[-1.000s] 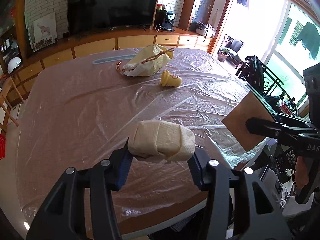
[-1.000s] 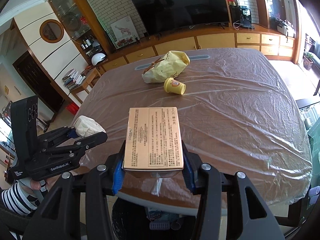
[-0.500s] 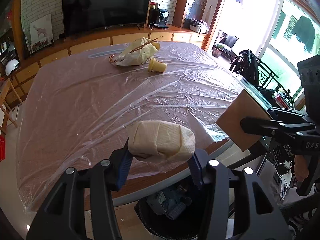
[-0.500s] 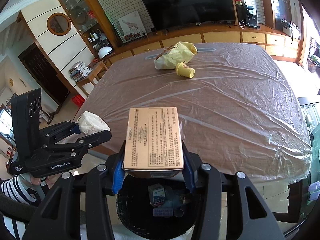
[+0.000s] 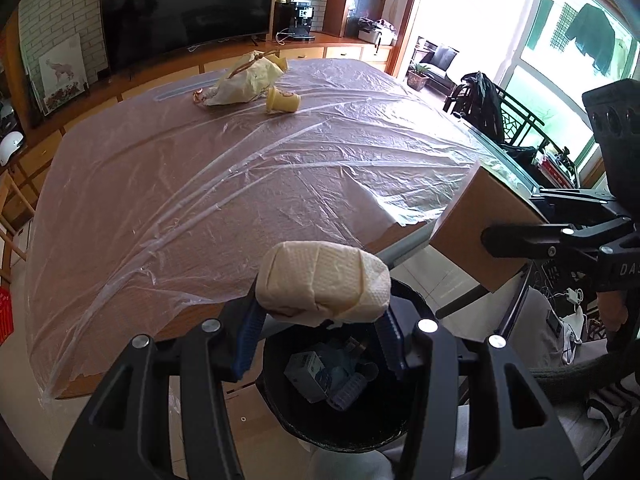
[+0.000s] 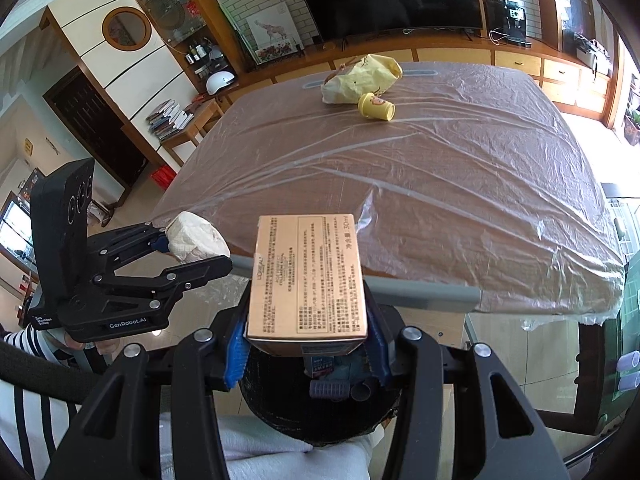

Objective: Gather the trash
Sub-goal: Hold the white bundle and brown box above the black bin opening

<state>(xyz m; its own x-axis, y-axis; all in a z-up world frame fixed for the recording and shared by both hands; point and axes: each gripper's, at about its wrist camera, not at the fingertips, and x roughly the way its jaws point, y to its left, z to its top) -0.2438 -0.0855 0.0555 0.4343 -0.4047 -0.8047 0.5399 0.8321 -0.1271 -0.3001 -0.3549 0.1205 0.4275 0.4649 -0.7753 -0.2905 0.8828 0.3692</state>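
Note:
My left gripper is shut on a crumpled white paper wad and holds it above a black trash bin by the table's near edge. The wad also shows in the right wrist view. My right gripper is shut on a tan cardboard box over the same bin; the box shows in the left wrist view. A yellow paper bag and a tipped yellow cup lie at the table's far side.
The table is covered with clear plastic sheet. The bin holds a small box, a hair roller and other scraps. A TV and low cabinets stand behind the table. A chair with dark clothes stands at the right.
Both grippers have drawn back from over the table to beyond its near edge. The bin has come into full view beneath them. Both still hold their items.

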